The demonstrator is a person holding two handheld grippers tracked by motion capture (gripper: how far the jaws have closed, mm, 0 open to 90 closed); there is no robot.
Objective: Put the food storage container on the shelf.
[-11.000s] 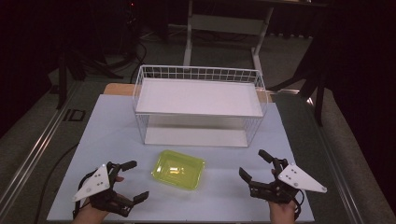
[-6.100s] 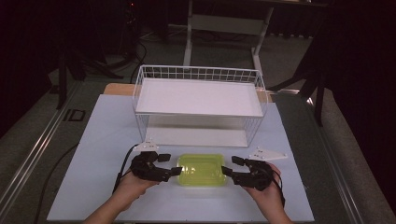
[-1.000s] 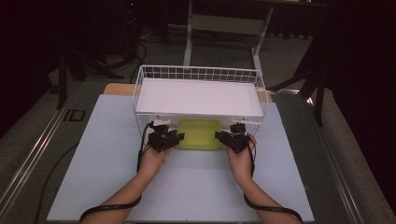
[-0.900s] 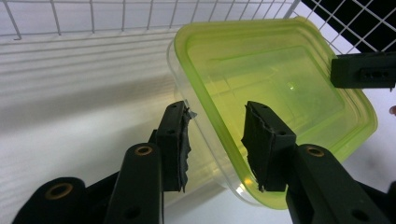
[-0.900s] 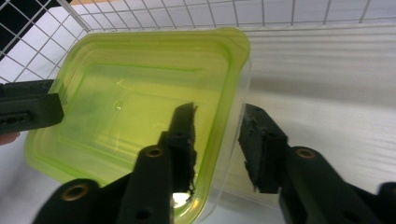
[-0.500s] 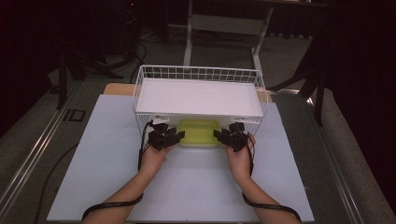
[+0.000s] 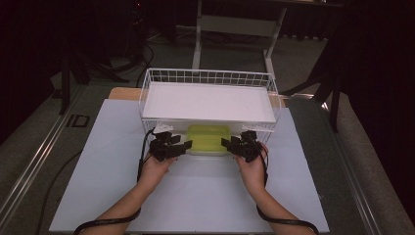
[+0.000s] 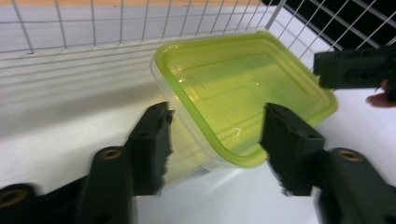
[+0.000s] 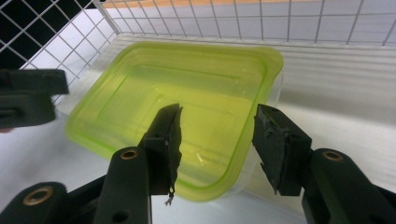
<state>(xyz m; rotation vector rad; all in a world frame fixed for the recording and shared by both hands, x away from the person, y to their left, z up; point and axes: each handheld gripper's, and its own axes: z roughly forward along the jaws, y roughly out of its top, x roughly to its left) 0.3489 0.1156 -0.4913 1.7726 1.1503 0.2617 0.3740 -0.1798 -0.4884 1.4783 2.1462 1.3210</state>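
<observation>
Green-lidded container [image 7: 208, 138] now sitting under the wire shelf [image 7: 208, 100], left gripper [image 7: 182, 147] and right gripper [image 7: 229, 143] jaws opening, letting go, no longer clamping its ends.

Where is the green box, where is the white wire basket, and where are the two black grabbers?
green box [image 8: 233, 88], left gripper view, middle of its lid.
white wire basket [image 7: 208, 77], high view, its far rim.
left gripper [image 8: 212, 135], left gripper view, between its jaw tips.
right gripper [image 9: 217, 140], right gripper view, between its jaw tips.
</observation>
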